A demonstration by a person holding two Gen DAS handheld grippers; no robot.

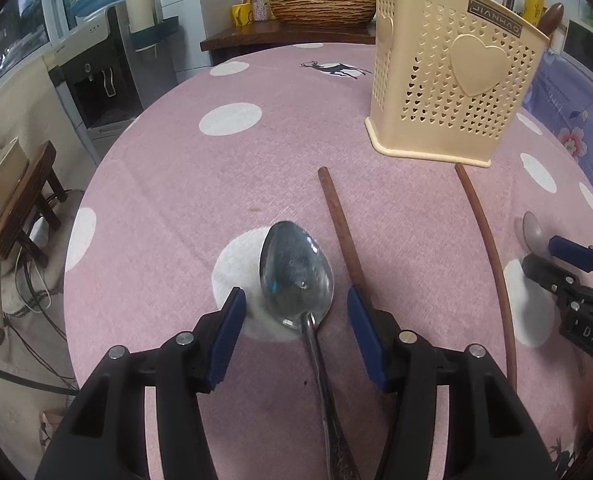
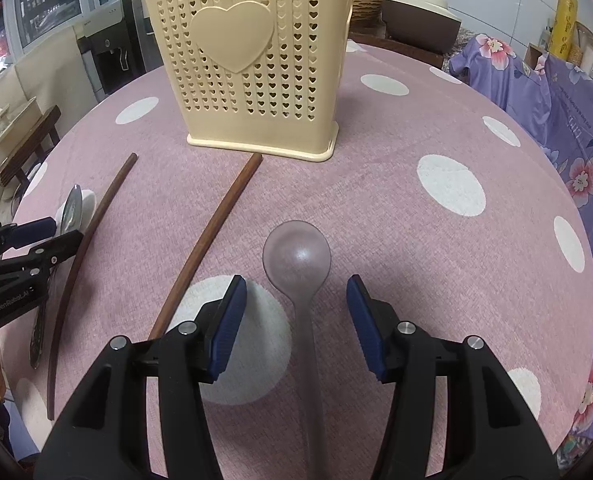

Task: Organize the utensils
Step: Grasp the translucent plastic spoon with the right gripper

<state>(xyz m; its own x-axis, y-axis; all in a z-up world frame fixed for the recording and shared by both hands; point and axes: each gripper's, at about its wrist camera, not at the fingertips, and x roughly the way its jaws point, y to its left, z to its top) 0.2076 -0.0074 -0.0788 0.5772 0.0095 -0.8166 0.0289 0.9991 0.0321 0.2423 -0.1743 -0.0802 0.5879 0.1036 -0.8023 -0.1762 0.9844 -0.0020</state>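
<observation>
A cream utensil holder with heart holes stands on the pink dotted tablecloth; it also shows in the right wrist view. A metal spoon lies between the open fingers of my left gripper. A translucent plastic spoon lies between the open fingers of my right gripper. Two brown chopsticks lie between the spoons, also seen in the right wrist view. Each gripper shows in the other's view.
A wicker basket and a yellow cup sit on a dark shelf behind the table. A water dispenser stands to the left. A purple flowered cloth lies at the right. A wooden stool stands below left.
</observation>
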